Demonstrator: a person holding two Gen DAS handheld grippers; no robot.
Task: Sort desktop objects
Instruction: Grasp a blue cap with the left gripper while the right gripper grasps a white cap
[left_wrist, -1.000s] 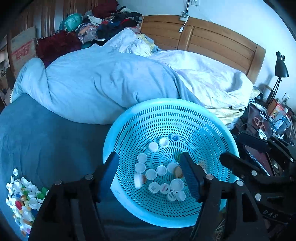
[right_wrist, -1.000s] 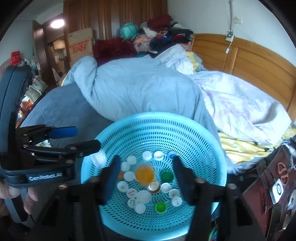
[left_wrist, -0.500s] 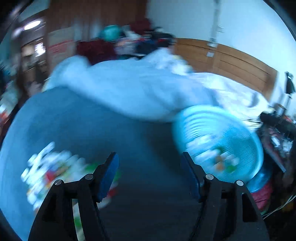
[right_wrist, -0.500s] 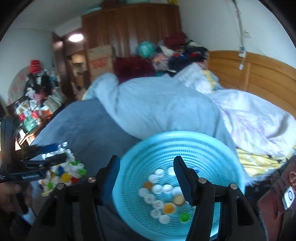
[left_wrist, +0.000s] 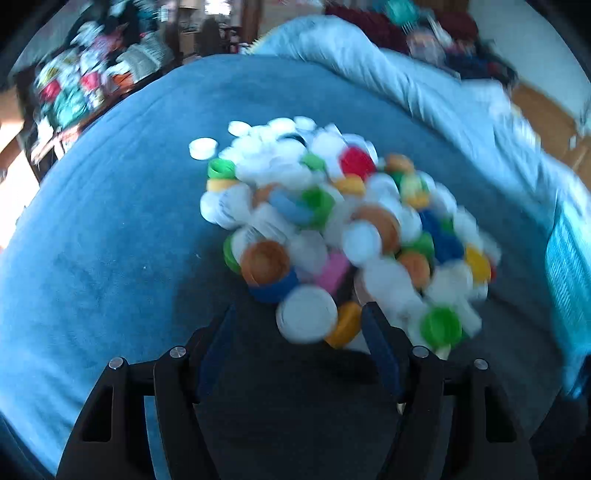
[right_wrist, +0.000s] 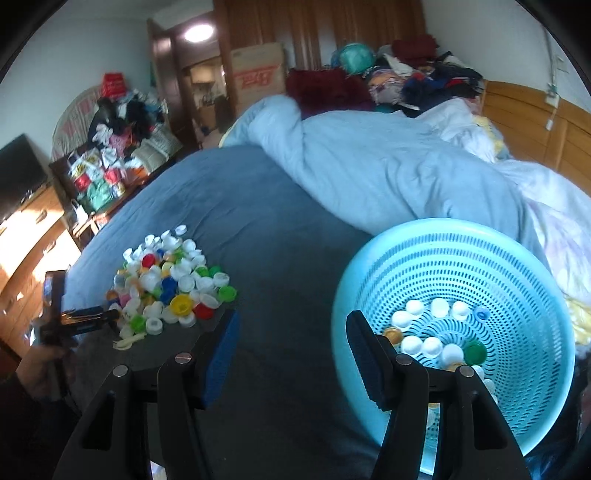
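Bottle caps (left_wrist: 332, 229) heaped on bed; left tongs (left_wrist: 295, 325) low at pile, wide, empty; right tongs (right_wrist: 291, 339) wide, empty beside basket (right_wrist: 546, 295).

**The bed and what lies on it**

A blue bed (right_wrist: 258, 229) is seen. A pile of bottle caps (right_wrist: 170, 284) is spread at nine o'clock. A light blue basket (right_wrist: 517, 266) is set at four o'clock. A rumpled quilt (right_wrist: 369, 166) is heaped at twelve o'clock.

Ahead-left of our right tool (right_wrist: 291, 350) a heap of mixed plastic bottle caps (right_wrist: 170, 288) lies on the blue bed (right_wrist: 277, 258); ahead-right stands the perforated plastic basket (right_wrist: 524, 266), caps inside.
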